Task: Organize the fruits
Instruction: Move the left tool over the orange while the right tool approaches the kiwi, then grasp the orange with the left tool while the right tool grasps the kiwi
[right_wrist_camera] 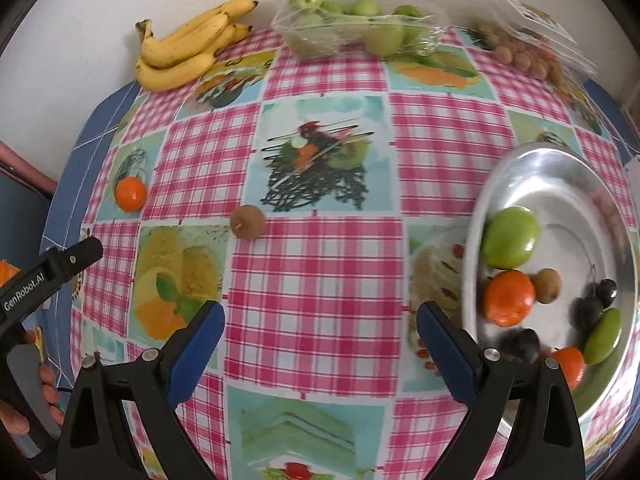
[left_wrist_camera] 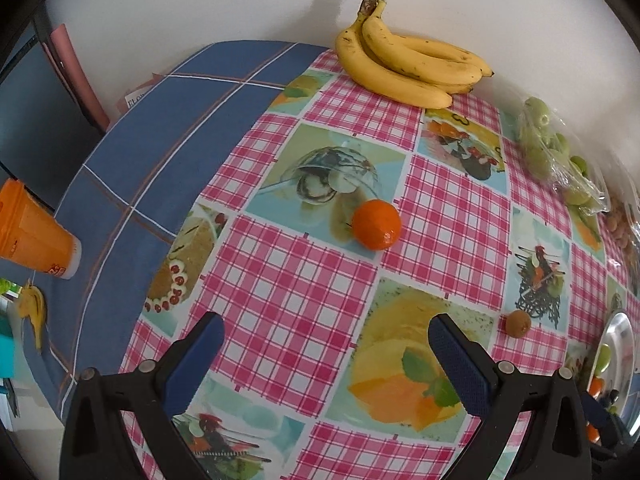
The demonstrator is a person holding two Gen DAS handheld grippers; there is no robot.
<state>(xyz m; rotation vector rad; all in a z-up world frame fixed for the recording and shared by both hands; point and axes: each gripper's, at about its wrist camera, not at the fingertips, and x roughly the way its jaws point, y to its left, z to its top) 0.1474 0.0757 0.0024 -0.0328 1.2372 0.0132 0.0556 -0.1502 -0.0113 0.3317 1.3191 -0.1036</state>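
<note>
An orange (left_wrist_camera: 376,224) is seen just above the centre of the left wrist frame, straight ahead of the left gripper (left_wrist_camera: 326,344), which is nearer; its fingers are spread and empty. The right gripper (right_wrist_camera: 320,330) is likewise held apart, empty, beside the metal tray (right_wrist_camera: 520,168) at right.

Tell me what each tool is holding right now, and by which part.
Nothing is held. The left tool and the right tool both stand open and empty above the tablecloth.

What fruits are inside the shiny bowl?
In the bowl: two green fruits, two oranges, a small brown fruit and dark ones. The right tongs hide part.
</note>
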